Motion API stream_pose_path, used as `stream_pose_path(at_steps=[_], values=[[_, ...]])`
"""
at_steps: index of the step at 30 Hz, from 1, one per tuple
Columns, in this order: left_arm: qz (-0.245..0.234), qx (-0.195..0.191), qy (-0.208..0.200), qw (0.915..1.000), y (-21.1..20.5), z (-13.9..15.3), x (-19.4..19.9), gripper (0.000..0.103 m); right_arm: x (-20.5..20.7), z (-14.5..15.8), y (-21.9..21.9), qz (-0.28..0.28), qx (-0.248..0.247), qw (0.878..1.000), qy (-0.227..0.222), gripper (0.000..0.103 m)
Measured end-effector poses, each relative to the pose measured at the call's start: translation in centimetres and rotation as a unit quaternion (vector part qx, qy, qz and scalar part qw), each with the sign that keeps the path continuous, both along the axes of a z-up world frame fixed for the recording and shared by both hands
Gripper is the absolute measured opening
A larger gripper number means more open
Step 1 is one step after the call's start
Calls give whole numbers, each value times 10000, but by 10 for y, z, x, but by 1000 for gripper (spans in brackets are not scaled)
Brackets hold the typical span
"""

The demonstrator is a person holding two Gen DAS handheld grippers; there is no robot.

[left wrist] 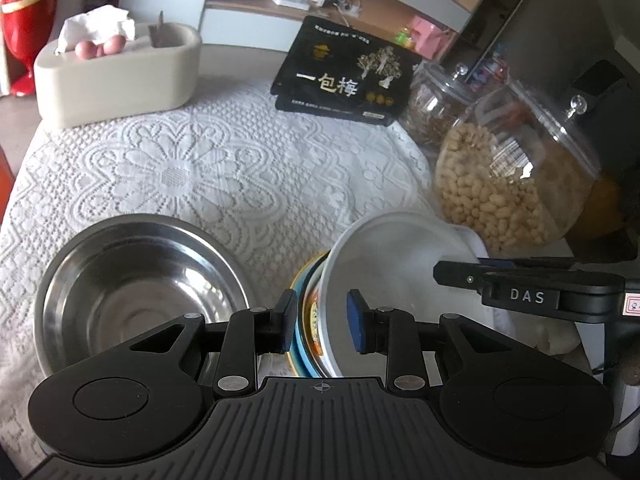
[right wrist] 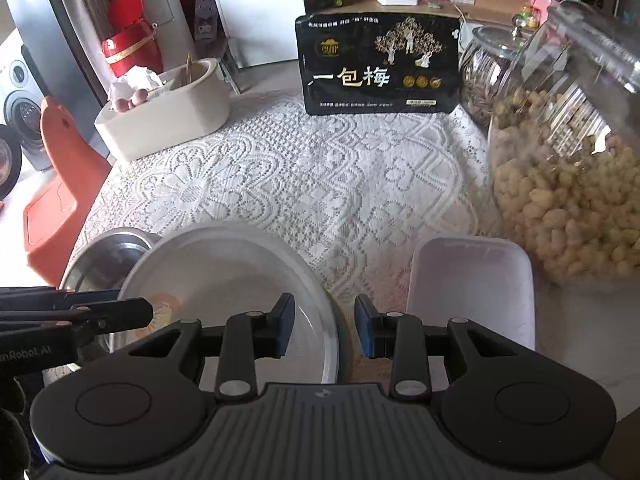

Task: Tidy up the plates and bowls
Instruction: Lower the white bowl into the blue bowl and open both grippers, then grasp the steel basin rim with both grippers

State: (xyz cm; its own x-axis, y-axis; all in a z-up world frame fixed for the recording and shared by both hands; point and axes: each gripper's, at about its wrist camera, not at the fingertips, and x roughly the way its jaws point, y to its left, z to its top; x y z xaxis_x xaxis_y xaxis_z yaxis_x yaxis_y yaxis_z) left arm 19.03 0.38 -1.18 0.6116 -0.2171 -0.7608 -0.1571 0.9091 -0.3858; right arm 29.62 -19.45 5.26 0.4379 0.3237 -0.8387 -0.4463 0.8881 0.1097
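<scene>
A white bowl (right wrist: 224,280) sits nested on a blue-rimmed plate with an orange pattern (left wrist: 310,320), forming a stack low over the lace cloth. My left gripper (left wrist: 322,308) is shut on the stack's left rim, one pad against the blue edge and the other inside the bowl. My right gripper (right wrist: 325,312) is shut on the opposite rim. Each gripper shows in the other's view: the right gripper (left wrist: 440,274) and the left gripper (right wrist: 148,312). An empty steel bowl (left wrist: 132,292) stands just left of the stack.
A white rectangular tub (right wrist: 472,280) lies right of the stack. Beside the tub stands a big clear jar of peanuts (right wrist: 568,184), with a second jar (right wrist: 480,76) behind. A black snack packet (right wrist: 380,64) and a beige tissue box (right wrist: 164,116) stand at the back. Lace tablecloth (left wrist: 200,172) lies between.
</scene>
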Motion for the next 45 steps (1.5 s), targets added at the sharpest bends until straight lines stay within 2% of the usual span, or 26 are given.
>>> stream_pose_path(at_steps=[2, 6, 9, 15, 18, 20, 22, 24, 26, 29, 34, 36, 39, 41, 44, 45], values=[[9, -37, -22, 10000, 1, 2, -2, 30, -2, 6, -2, -26, 62, 10000, -46, 32], [49, -389, -201, 9990, 7, 8, -10, 30, -5, 18, -2, -3, 200, 9997, -157, 32], [-1, -480, -297, 9984, 8, 11, -13, 30, -4, 17, 7, -17, 224, 9997, -108, 33], [-155, -546, -78, 9984, 4, -4, -8, 28, 2, 1, 23, 12, 243, 9997, 89, 33], [-61, -677, -128, 9976, 17, -5, -17, 27, -6, 8, 24, 52, 116, 9997, -189, 33], [125, -656, -316, 9973, 36, 1, -33, 27, -15, 21, 25, 138, 122, 9988, -448, 33], [637, -527, -400, 9958, 63, 6, -51, 27, -19, 33, 29, 240, 255, 9979, -551, 33], [1259, -226, -352, 9912, 87, 7, -66, 27, -19, 42, 43, 387, 409, 9969, -541, 34], [1770, 139, -192, 9839, 106, 2, -77, 27, -15, 43, 66, 570, 472, 9964, -421, 41], [2141, 277, 131, 9763, 124, -15, -87, 27, -9, 31, 106, 804, 376, 9960, -82, 41], [2231, 97, 445, 9737, 133, -45, -88, 28, 0, -2, 171, 1006, -230, 9943, 255, 41], [2216, -11, 484, 9739, 135, -54, -86, 33, 6, -15, 189, 1055, -502, 9926, 337, 41], [2202, -92, 556, 9738, 134, -65, -86, 39, 17, -33, 206, 971, -861, 9902, 513, 41], [2176, -197, 579, 9741, 132, -71, -84, 39, 22, -45, 213, 935, -1060, 9878, 656, 42], [2061, -597, 591, 9749, 134, -81, -82, 34, 28, -60, 218, 889, -1192, 9842, 963, 45], [2022, -711, 599, 9749, 134, -84, -81, 35, 29, -64, 220, 863, -1210, 9834, 1040, 45]])
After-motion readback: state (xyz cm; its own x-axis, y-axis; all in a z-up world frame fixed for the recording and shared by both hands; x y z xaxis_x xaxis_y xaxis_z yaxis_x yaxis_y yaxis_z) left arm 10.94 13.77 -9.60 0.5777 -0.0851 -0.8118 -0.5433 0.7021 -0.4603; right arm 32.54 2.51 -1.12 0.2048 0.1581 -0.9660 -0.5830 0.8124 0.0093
